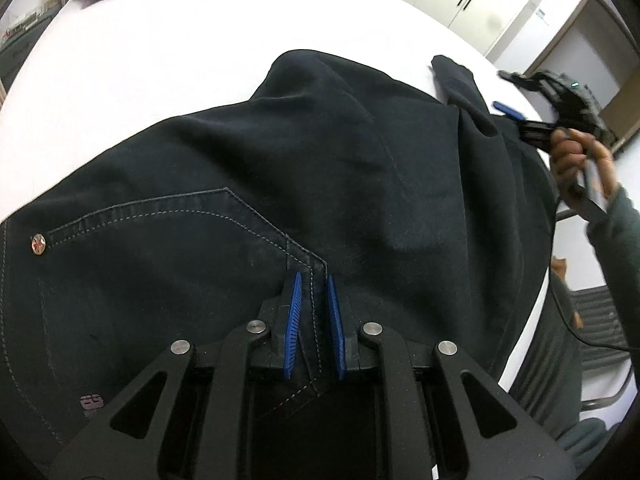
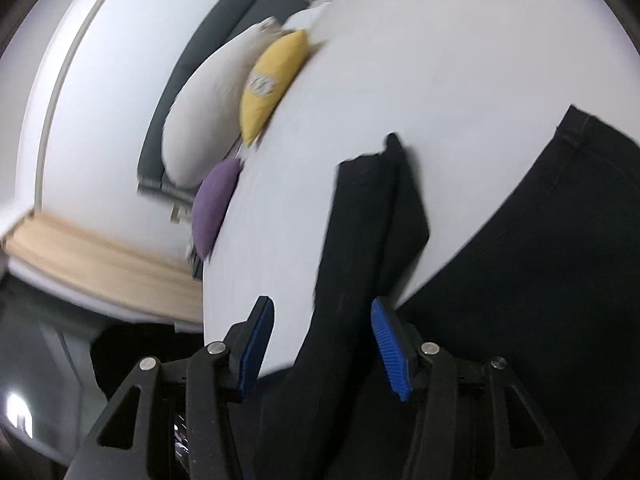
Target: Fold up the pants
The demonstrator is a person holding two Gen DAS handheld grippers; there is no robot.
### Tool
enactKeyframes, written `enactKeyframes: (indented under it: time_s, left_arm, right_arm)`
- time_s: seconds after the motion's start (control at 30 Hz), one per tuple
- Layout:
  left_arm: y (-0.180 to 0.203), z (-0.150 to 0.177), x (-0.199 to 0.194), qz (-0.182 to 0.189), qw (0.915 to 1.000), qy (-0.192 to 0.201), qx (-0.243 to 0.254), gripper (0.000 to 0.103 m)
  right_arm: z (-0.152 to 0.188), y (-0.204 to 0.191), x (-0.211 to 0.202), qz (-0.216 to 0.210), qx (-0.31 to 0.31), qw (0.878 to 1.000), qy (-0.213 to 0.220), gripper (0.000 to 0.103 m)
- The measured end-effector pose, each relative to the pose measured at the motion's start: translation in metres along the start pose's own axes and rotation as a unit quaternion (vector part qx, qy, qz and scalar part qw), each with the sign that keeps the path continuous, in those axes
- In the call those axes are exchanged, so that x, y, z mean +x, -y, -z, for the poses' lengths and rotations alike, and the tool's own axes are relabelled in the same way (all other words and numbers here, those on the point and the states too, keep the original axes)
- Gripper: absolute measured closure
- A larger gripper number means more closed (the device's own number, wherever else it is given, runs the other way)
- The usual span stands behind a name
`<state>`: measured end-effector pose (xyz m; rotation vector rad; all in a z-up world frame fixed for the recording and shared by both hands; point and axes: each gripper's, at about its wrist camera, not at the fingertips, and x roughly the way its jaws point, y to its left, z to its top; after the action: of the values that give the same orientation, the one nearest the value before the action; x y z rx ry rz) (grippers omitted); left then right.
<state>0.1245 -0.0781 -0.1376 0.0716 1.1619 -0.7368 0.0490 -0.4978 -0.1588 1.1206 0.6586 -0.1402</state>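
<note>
Pants [image 1: 280, 168], far leg's [image 2: 372, 216] end blurred

My left gripper [image 1: 313, 280] has its blue pads [image 1: 293, 320] nearly together, clamped on a stitched seam of the pants [image 1: 240, 152], fingers pointing forward and low. My right gripper [image 2: 324, 312] has jaws spread wide, a dark fold of fabric lying between the pads without either one pressing it. In the left wrist view my right hand [image 1: 580, 160] wraps its handle, sleeve down to the wrist.
</note>
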Motion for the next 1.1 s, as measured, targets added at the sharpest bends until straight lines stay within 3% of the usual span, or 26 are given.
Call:
enactKeyframes:
  time_s: [0.1,0.2,0.43,0.63,0.83,1.1]
  left_arm:
    - [-0.009,0.005,-0.001,0.025,0.9995,0.003,-0.021,0.089]
    - [-0.021,0.012,-0.009,0.038,0.9989,0.006,-0.029,0.089]
    - [-0.019,0.015,-0.009,0.039,0.9988,0.012,-0.026,0.089]
    - [-0.017,0.014,-0.007,0.036,0.9989,0.014,-0.024,0.089]
    - [-0.017,0.015,-0.008,0.036,0.9989,0.016,-0.024,0.089]
    - [-0.014,0.017,-0.008,0.032,0.9991,0.018,-0.021,0.089]
  right_arm:
    - [-0.008,0.013,0.02,0.018,0.031,0.999,-0.02,0.048]
    - [-0.012,0.014,0.027,0.026,0.036,0.999,-0.026,0.056]
    - [-0.023,0.011,0.026,0.004,0.025,0.999,-0.033,0.069]
    - [-0.019,0.013,0.025,0.02,0.048,0.997,-0.06,0.07]
    - [-0.007,0.009,0.024,0.002,0.064,0.994,-0.084,0.07]
    - [-0.017,0.011,0.04,-0.021,0.082,0.994,-0.075,0.07]
